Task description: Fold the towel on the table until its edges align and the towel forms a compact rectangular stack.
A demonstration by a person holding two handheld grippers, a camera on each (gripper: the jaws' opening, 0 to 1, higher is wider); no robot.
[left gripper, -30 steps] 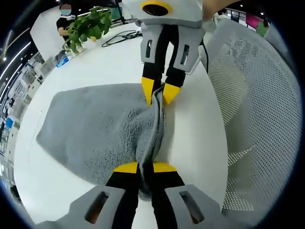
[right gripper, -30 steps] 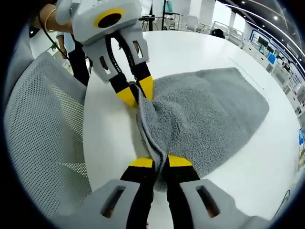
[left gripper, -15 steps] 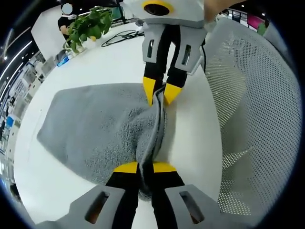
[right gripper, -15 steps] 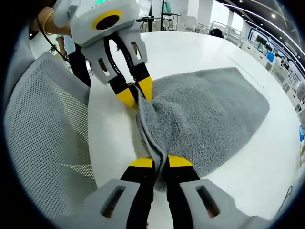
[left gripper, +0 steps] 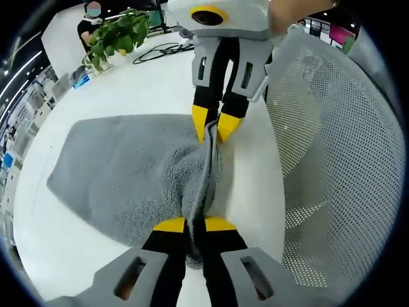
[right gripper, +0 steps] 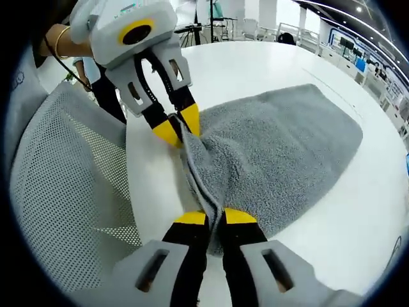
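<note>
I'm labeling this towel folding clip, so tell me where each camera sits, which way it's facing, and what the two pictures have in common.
Left gripper view: rides on the left gripper, looking along its jaws, shut on the grey towel, toward the right gripper, a potted plant and a mesh chair.
Right gripper view: rides on the right gripper, looking back at the left gripper; a hand with a bracelet holds it.
Shared: towel, white table, chair, both grippers pinching one towel edge.
</note>
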